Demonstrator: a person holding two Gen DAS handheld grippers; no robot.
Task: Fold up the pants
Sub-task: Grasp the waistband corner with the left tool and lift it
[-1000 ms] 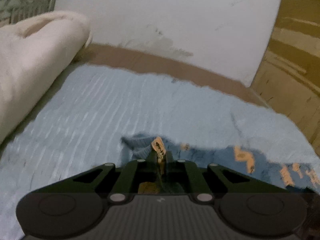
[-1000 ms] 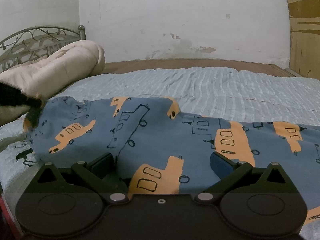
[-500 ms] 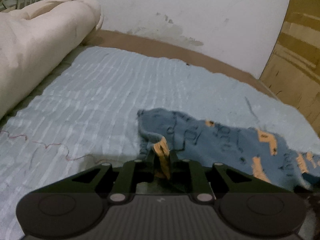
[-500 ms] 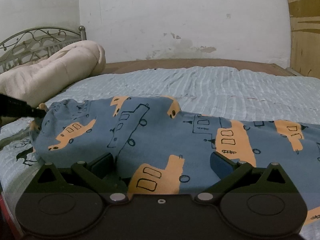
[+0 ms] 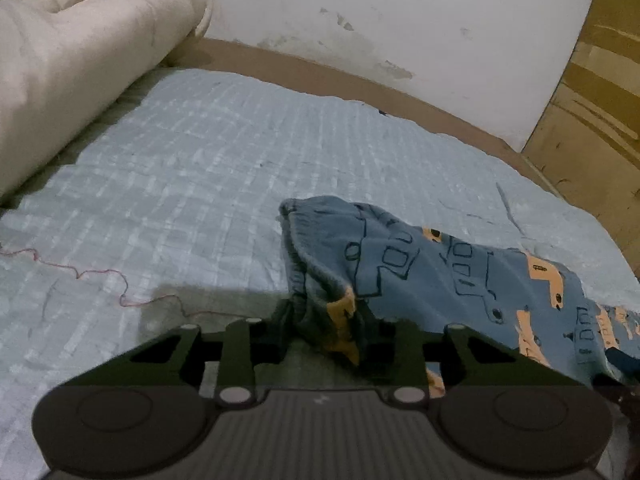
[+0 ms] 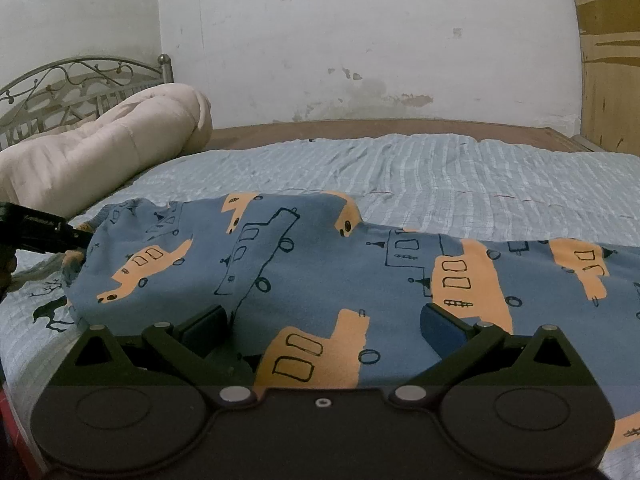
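Observation:
Blue pants (image 6: 320, 264) printed with orange trucks lie across the light blue sheet (image 5: 200, 180) of a bed. My left gripper (image 5: 326, 320) is at the waistband end of the pants (image 5: 440, 272), low over the sheet. Its jaws are opening, and a bunched fold of fabric still sits between them without being pinched. From the right wrist view, the left gripper (image 6: 76, 238) shows as a black tip at the pants' left end. My right gripper (image 6: 324, 328) is open wide just over the middle of the pants, holding nothing.
A rolled cream duvet (image 5: 80, 48) lies along the left side, below a metal headboard (image 6: 80, 80). A loose red thread (image 5: 100, 276) trails on the sheet. A brown bed frame edge (image 6: 360, 128) and stained wall lie behind, and a wooden panel (image 5: 592, 100) is at right.
The left gripper came down toward the sheet with the pants' end, and its jaws went from shut on the fabric to apart. The right gripper has kept still.

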